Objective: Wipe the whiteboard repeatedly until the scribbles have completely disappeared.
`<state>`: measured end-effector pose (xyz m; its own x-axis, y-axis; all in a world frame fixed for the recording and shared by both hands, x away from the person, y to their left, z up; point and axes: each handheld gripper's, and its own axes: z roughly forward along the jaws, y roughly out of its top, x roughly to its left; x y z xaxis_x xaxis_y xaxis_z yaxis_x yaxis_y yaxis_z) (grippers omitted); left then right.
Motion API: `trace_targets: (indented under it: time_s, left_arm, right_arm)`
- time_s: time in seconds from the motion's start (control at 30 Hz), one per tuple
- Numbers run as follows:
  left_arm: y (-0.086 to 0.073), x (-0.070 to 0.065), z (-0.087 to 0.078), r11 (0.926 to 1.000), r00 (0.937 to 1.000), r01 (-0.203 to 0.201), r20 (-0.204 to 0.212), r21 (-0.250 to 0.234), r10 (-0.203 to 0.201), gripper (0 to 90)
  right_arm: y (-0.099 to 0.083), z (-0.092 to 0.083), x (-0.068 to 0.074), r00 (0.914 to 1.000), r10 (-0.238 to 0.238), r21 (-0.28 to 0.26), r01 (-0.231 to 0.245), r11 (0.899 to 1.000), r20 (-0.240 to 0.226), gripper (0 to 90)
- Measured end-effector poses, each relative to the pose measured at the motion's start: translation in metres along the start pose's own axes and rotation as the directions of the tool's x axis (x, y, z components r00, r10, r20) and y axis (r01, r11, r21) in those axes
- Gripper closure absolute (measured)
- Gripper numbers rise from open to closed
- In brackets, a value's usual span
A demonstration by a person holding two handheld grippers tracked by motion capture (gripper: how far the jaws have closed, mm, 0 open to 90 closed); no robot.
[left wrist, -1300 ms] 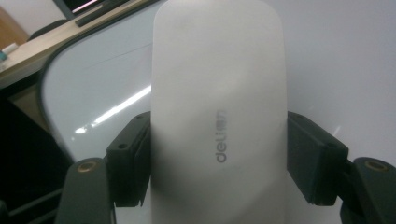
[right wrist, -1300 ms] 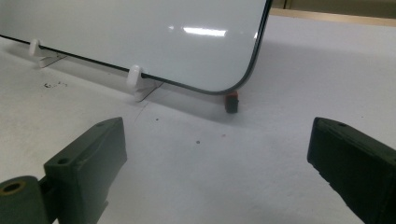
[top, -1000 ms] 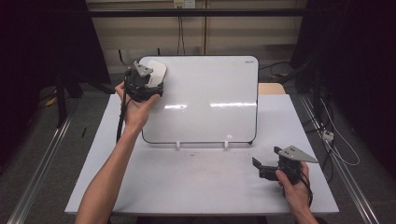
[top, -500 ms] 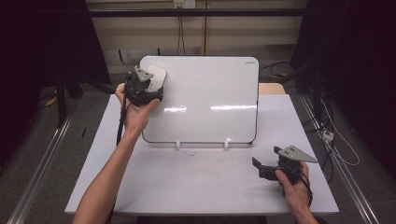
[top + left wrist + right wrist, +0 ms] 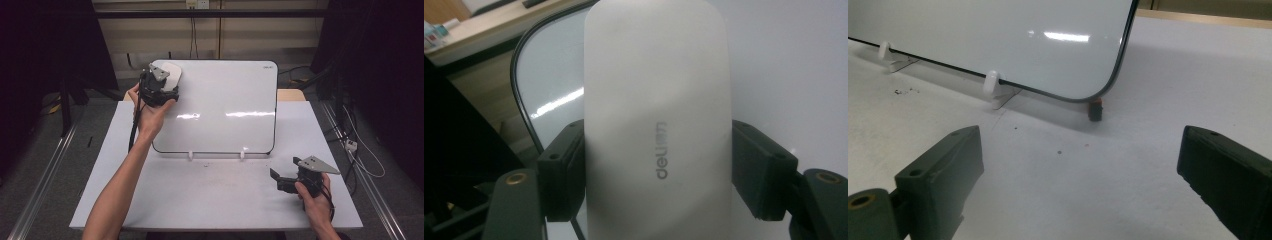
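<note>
A white eraser point(image 5: 656, 100) with grey lettering is clamped between the jaws of my left gripper point(image 5: 659, 170), which is shut on it. In the high view that left gripper point(image 5: 166, 82) holds the eraser point(image 5: 172, 75) against the top left corner of the whiteboard point(image 5: 225, 105), which stands tilted on the table. The board's surface looks blank. My right gripper point(image 5: 276, 180) rests low on the table at the front right, and its jaws stand wide open with nothing between them. The right gripper point(image 5: 1080, 160) faces the board's lower right corner point(image 5: 1088, 90).
Two white clips point(image 5: 190, 154) point(image 5: 991, 82) hold the board's lower edge. A small dark block with an orange top point(image 5: 1095, 110) sits under the board's corner. The white table point(image 5: 200, 200) has dark specks in front of the board. Cables point(image 5: 360, 150) lie on the floor at the right.
My left gripper with the eraser has shifted slightly to the right along the board's top corner. The right gripper has stayed in place.
</note>
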<state>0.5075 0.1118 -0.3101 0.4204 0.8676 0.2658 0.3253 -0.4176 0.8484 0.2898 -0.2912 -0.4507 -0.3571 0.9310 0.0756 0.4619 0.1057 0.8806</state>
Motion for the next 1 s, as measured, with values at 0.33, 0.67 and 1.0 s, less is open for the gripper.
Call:
trace_targets:
  time_s: [0.33,0.67,1.0]
  left_arm:
    - [-0.009,-0.049,0.003,0.9846,0.9825,-0.174,0.065,-0.019,0.175,30.9]
    - [-0.005,-0.056,0.003,0.9835,0.9808,-0.177,0.076,-0.036,0.180,31.0]
    - [0.022,-0.034,0.007,0.9929,0.9923,-0.116,0.039,-0.027,0.117,31.1]
  right_arm:
    - [0.000,0.000,0.001,1.0000,-0.001,0.002,0.001,1.000,-0.003,4.5]
    - [0.000,0.000,0.000,1.0000,0.000,-0.002,0.000,1.000,-0.004,4.5]
    - [0.000,-0.001,0.000,1.0000,0.000,-0.002,0.000,1.000,-0.006,4.5]
